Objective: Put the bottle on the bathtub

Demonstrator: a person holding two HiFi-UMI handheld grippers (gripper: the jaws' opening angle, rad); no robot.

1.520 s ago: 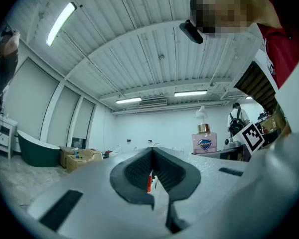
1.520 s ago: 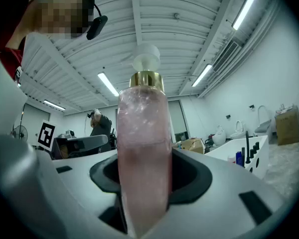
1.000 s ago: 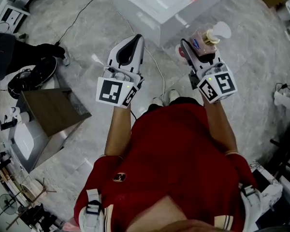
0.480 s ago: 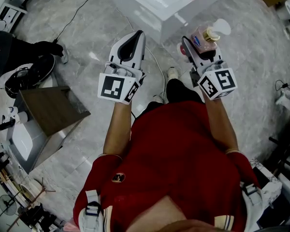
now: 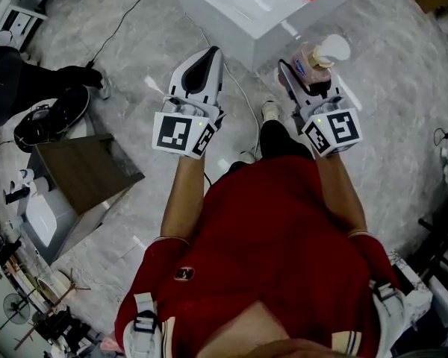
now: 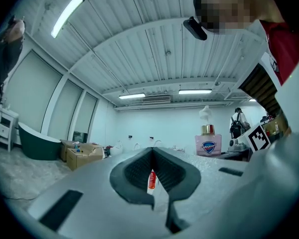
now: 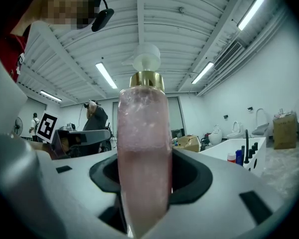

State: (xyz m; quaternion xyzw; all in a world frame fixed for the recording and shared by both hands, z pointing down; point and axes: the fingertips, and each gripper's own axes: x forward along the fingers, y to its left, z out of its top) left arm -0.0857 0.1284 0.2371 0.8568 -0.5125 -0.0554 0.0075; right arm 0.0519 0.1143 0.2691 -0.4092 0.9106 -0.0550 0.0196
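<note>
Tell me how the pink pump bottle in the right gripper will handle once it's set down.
The bottle, clamped in the right gripper, looks tall and narrow with a pump head on top, so it may tip if released tilted. Liquid fills roughly its lower half, so it is probably fairly heavy and bottom-weighted. Its smooth clear wall could be slippery.

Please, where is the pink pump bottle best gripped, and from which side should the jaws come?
Grip the pump bottle at its lower body, coming level from the side, as the right gripper does. It stands upright and its body is flat-sided, so jaws likely seat well on the broad faces. Avoid the gold collar and pump head: narrow, probably movable.
</note>
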